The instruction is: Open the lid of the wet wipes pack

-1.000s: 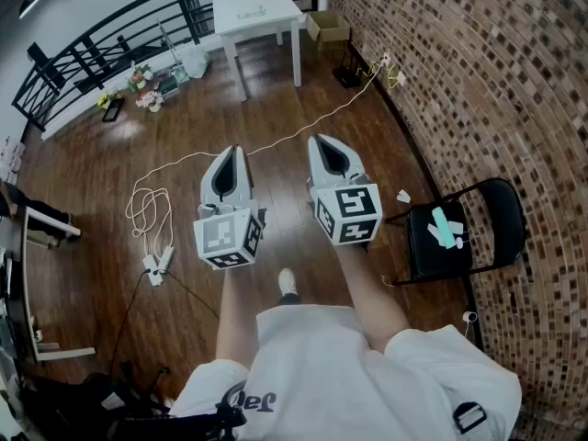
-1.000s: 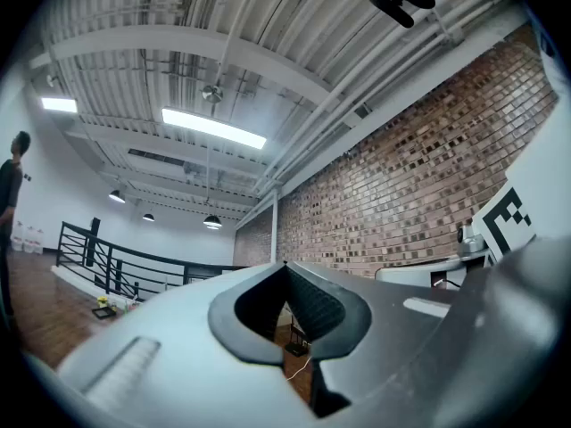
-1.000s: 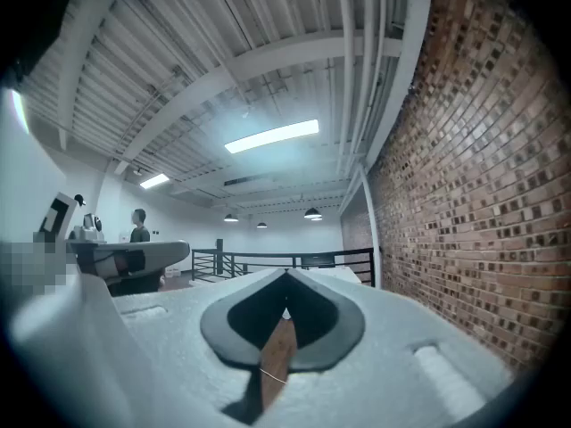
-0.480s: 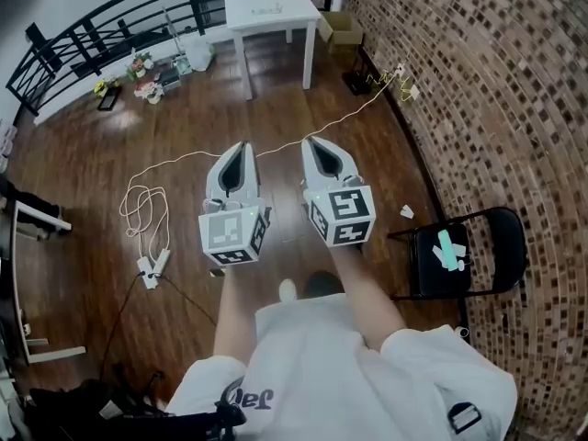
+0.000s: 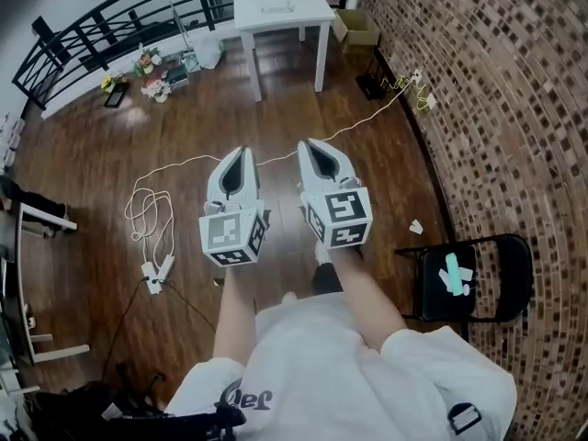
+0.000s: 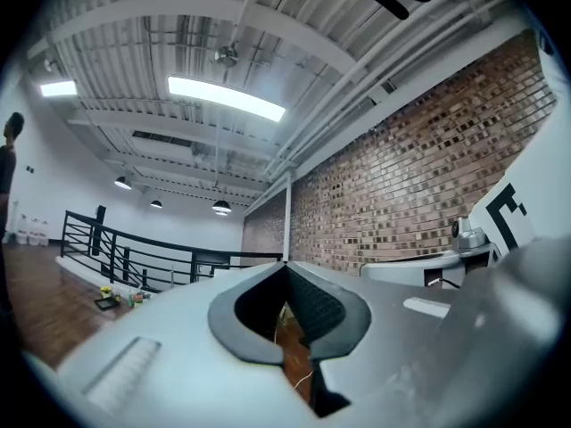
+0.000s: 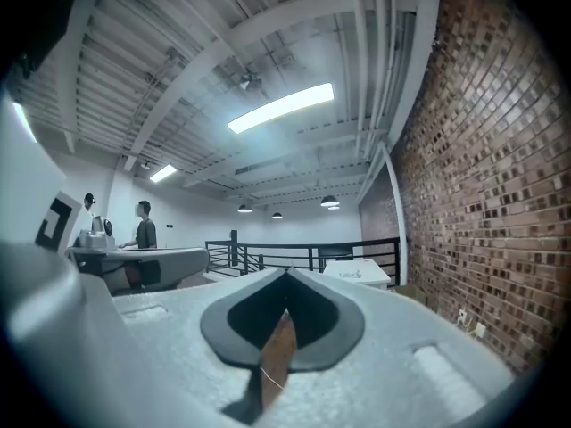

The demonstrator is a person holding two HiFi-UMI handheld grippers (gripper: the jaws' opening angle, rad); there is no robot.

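White shirt (image 5: 340,366) nearest us, then our two forearms (image 5: 234,310) held out level over the brown floor (image 5: 92,163). Left claw (image 5: 241,149): its jaws meet at the tips, with only floor showing through the hollow behind them, so it carries nothing. Right claw (image 5: 309,142) is the same, pinched together and empty (its own view shows a sliver of floor between the jaws and no more). Neither touches anything. Beyond them a pale cable (image 5: 147,200) loops across the boards; off to our right a black chair (image 5: 501,278) stands by the brick wall (image 5: 514,81) with a teal thing (image 5: 451,274) on its seat. Farthest, a white table (image 5: 303,16) stands near the railing (image 5: 101,39), and on its top lies a small flat pale thing, which we take for the pack (image 5: 276,7), though it's too small to be sure. We expect a wipes pack to be light, soft and slick-skinned, apt to slide or buckle if pushed. So we'd pin the body with one claw near the stiff lid frame and catch the lid's front lip with the other, lifting gently so the hinge isn't torn.
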